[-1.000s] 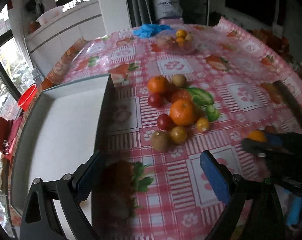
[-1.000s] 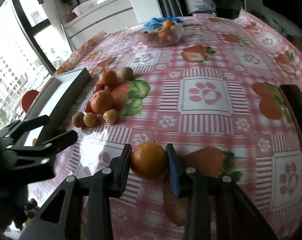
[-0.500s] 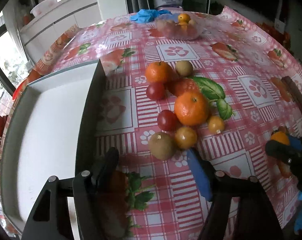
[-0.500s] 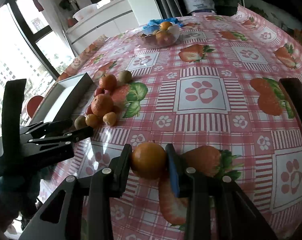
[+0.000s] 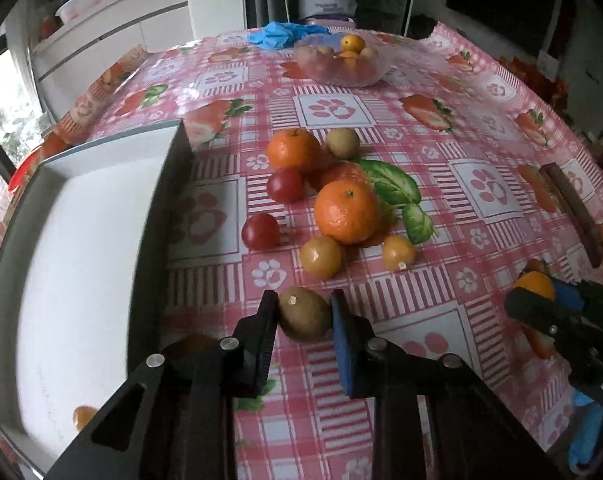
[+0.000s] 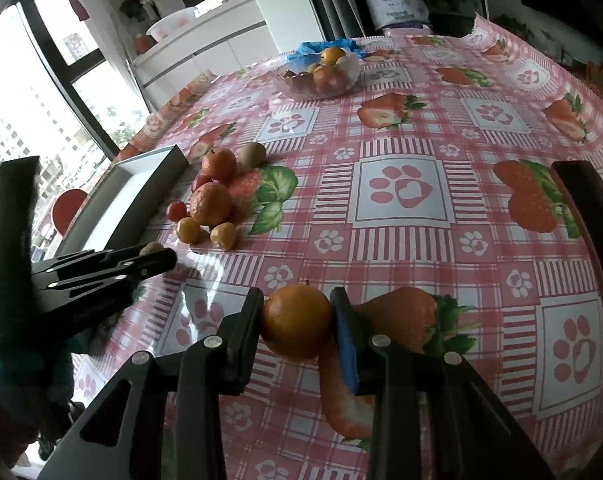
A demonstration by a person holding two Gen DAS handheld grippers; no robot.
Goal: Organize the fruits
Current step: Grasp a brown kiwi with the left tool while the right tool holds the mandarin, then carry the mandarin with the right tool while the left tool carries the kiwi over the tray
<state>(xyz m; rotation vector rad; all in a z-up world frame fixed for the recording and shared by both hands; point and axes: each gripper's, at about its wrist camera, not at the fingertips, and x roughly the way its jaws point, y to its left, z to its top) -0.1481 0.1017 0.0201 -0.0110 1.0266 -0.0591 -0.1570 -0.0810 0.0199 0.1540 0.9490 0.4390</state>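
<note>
Closing left gripper (image 5: 303, 314) jaws around kiwi (image 5: 304, 313), lower centre; right gripper (image 6: 297, 322) clamps orange (image 6: 296, 321). Step: pickup. Next: lift toward white tray (image 5: 81, 240), left.

A brown kiwi (image 5: 304, 314) sits between my closing left gripper (image 5: 304, 316) jaws, touching both. My right gripper (image 6: 297, 322) clamps an orange (image 6: 296, 321). Beyond the kiwi lie loose fruits (image 5: 343, 211).

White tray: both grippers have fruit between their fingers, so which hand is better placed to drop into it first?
Left, probably. The left gripper, closing on the kiwi, sits right beside the white tray. The right gripper, holding the orange, is farther from it.
</note>
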